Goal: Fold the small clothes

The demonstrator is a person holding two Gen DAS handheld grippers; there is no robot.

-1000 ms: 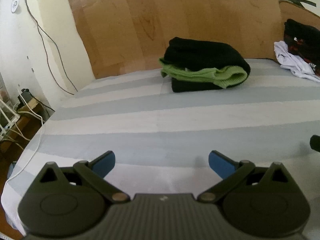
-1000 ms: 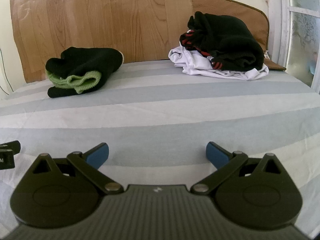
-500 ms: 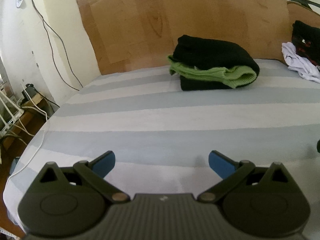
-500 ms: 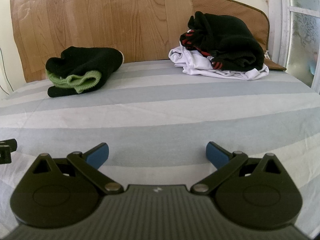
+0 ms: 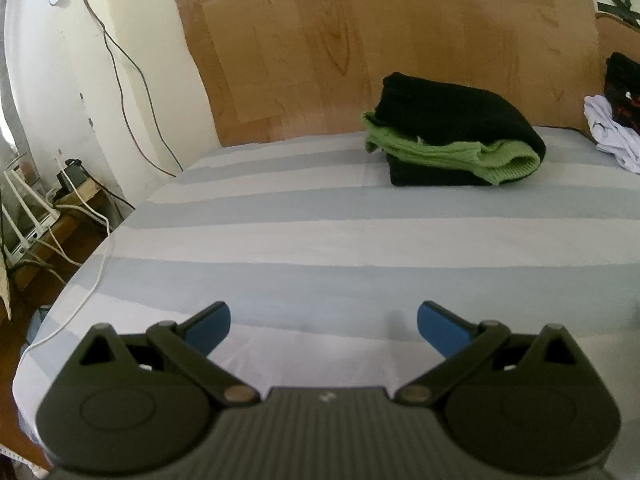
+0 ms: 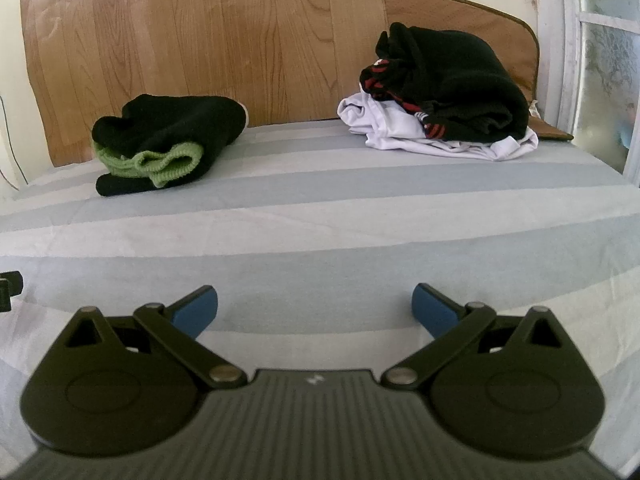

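On the striped bed (image 6: 320,216), far back by the wooden board (image 6: 200,40), sits a folded pile (image 6: 168,144) of black and green clothes. Well apart to its right lies a messy heap (image 6: 444,108) of black and white clothes. Both the left claw (image 5: 323,326) and right claw (image 6: 315,309) are wide open, holding nothing, low over the sheet.

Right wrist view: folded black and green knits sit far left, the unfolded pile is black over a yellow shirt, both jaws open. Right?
Not quite. In the right wrist view the shirt under the black garment is white, not yellow. The rest holds.
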